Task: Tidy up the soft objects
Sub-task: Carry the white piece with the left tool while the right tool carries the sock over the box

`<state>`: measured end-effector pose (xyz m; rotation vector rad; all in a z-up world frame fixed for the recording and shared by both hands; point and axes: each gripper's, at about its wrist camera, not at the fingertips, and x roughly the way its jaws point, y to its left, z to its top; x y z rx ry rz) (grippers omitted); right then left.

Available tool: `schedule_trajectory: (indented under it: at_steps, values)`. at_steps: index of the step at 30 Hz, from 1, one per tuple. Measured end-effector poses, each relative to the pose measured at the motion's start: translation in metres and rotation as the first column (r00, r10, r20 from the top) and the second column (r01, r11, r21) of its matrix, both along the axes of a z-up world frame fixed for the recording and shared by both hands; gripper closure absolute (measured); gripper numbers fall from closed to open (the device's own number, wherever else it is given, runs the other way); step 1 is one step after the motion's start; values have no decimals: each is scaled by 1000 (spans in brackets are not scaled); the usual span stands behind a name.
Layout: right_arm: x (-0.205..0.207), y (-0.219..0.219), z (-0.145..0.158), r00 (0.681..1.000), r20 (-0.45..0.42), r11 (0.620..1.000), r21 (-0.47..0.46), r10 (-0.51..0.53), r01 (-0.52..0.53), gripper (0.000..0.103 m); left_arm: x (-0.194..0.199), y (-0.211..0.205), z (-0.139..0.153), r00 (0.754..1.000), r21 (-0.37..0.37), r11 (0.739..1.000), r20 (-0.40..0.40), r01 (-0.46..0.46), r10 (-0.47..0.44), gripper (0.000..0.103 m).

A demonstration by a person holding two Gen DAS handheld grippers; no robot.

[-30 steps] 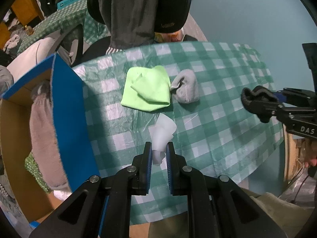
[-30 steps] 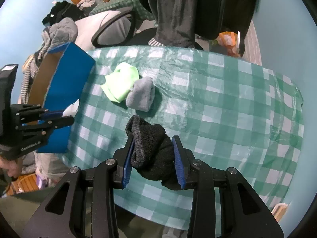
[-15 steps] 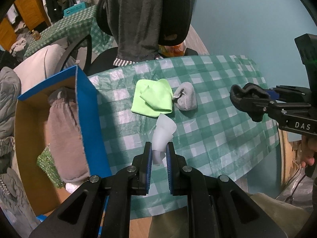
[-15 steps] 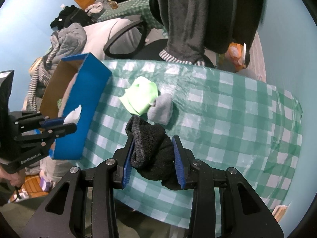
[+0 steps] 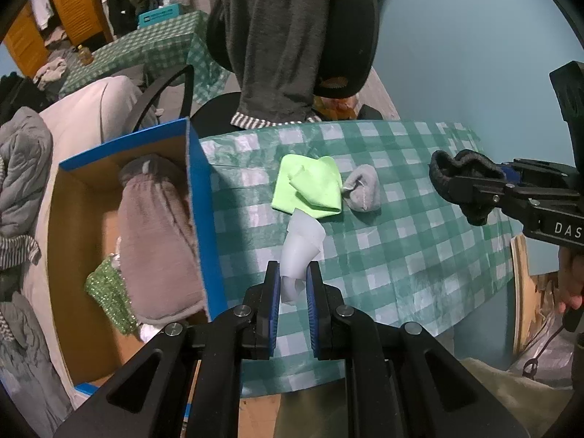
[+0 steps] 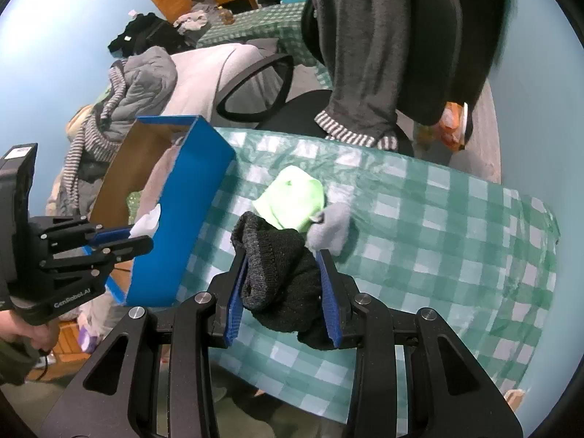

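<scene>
My left gripper [image 5: 294,279] is shut on a white cloth [image 5: 302,242] and holds it above the table, just right of the blue box [image 5: 202,219]. My right gripper [image 6: 283,277] is shut on a black sock [image 6: 281,273], held above the green checked table [image 6: 438,241]. A lime green cloth [image 5: 308,188] and a grey sock [image 5: 363,189] lie side by side on the table; both also show in the right wrist view [image 6: 292,200], [image 6: 330,228]. The box holds a brownish plush item [image 5: 153,233] and a green glittery piece [image 5: 109,292].
An office chair [image 5: 328,29] draped with a grey garment [image 5: 277,36] stands behind the table. A second chair heaped with clothes [image 6: 153,80] stands left of the box. The table's front edge [image 5: 365,372] is close below my grippers.
Both grippers have risen and pulled back from the table with their cloths. The box now shows more fully to the left.
</scene>
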<state>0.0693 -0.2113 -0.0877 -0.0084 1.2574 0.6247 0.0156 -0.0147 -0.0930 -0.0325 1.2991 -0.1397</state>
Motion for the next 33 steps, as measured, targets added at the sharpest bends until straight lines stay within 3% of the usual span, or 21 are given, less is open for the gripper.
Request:
schedule_trajectory:
  at_steps: [21, 33]
  values:
    - [2, 73, 15, 993, 29, 993, 31, 115, -116, 67, -18, 60, 13, 994, -1, 994, 24, -109, 109, 90]
    - [1, 133, 16, 979, 38, 979, 33, 199, -200, 67, -34, 103, 6, 985, -4, 985, 11, -172, 172, 90]
